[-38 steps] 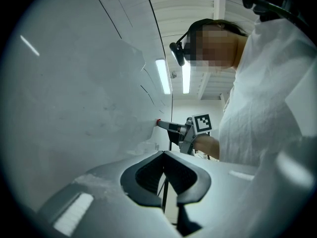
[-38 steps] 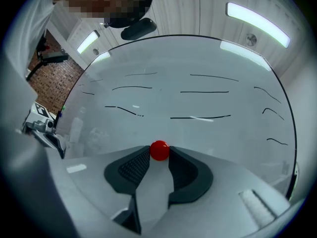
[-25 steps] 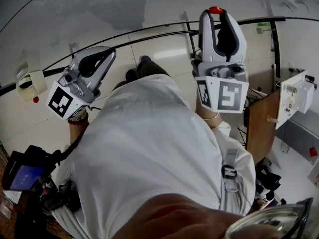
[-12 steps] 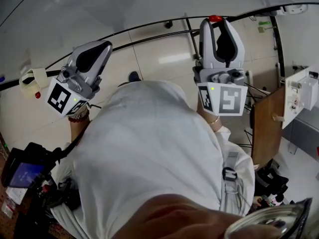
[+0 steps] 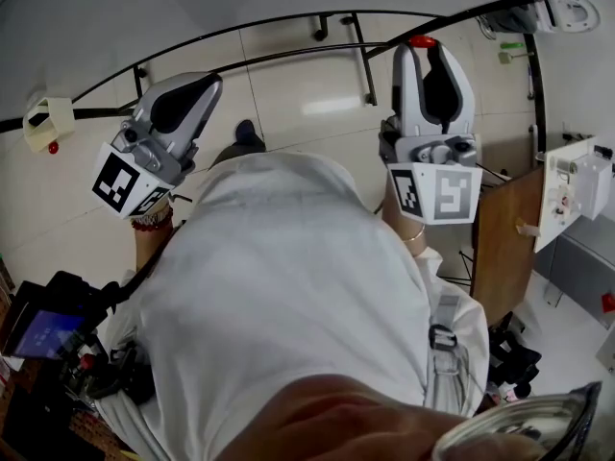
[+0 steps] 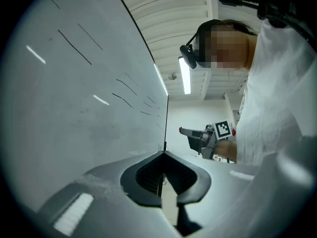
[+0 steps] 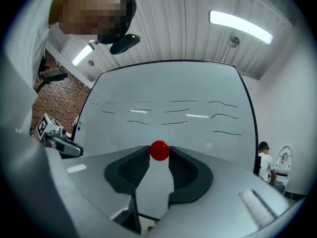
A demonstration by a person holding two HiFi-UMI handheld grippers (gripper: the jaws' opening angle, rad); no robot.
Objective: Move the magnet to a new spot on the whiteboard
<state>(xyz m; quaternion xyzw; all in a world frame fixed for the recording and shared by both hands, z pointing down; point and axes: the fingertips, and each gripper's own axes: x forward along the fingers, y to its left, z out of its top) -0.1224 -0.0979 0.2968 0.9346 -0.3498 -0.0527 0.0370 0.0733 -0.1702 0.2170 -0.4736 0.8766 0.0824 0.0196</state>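
My right claw (image 7: 159, 153) is pinching the red magnet (image 7: 159, 150) at its very tips. The ball sits between the two dark pads, half above them, just below the middle of the right gripper view. Past it stands the whiteboard (image 7: 168, 88), filling the centre of that frame, and the magnet shows against its lower middle. I cannot tell whether the magnet touches the surface. Thin black pen strokes (image 7: 183, 101) run in short rows across the board above the magnet. In the head view the magnet is the red dot at the top of the claw, upper right of centre.

My left claw (image 6: 164, 153) is pressed together with nothing between its pads. It points along the whiteboard, which fills the left half of the left gripper view, and it sits well apart from the magnet, at the far left in the right gripper view. A ceiling light (image 7: 240, 26) glows at the upper right there, and a person (image 7: 265, 158) stands small at the lower right edge.
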